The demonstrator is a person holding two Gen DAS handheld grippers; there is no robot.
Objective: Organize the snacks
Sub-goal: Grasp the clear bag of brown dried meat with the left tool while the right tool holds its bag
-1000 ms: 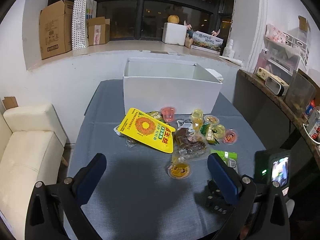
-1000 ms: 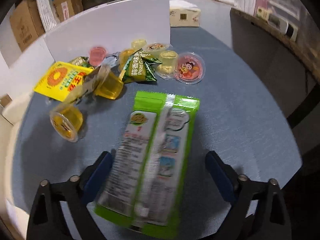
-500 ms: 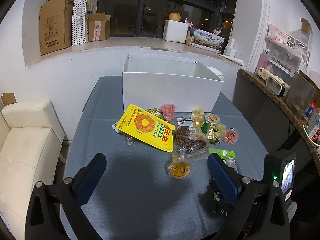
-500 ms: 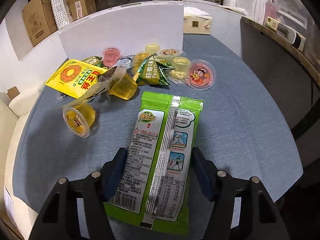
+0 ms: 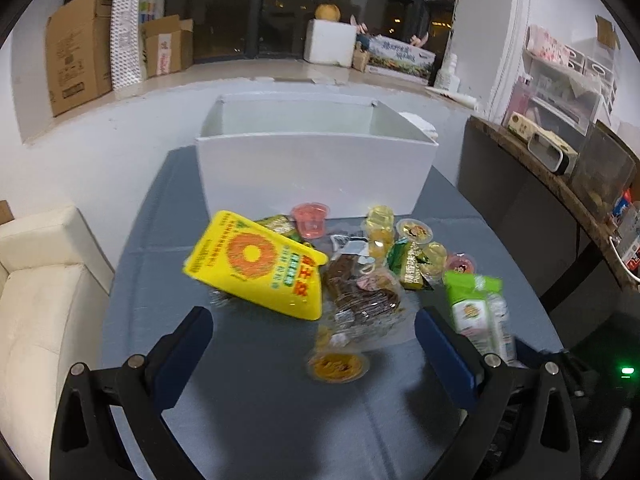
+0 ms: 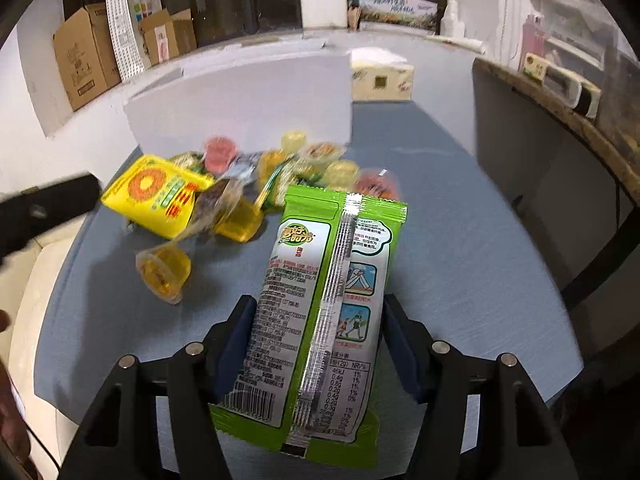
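My right gripper [image 6: 316,320] is shut on a green snack packet [image 6: 324,292] and holds it above the grey table; the packet also shows in the left wrist view [image 5: 476,312]. My left gripper [image 5: 314,340] is open and empty, a little above the table, in front of the snack pile. The pile holds a yellow bag [image 5: 260,268], a clear pack of brown snacks [image 5: 360,296], a small green pouch [image 5: 408,268] and several jelly cups, one orange cup [image 5: 338,366] nearest. A white open box [image 5: 316,172] stands behind the pile.
A tissue box [image 6: 380,76] sits on the table right of the white box. A cream sofa [image 5: 36,308] is at the left. A dark shelf [image 5: 552,168] with containers runs along the right. Cardboard boxes [image 5: 76,52] stand on the back ledge.
My right gripper has closed on the green packet and lifted it off the table. My left gripper has moved forward, closer to the snack pile.
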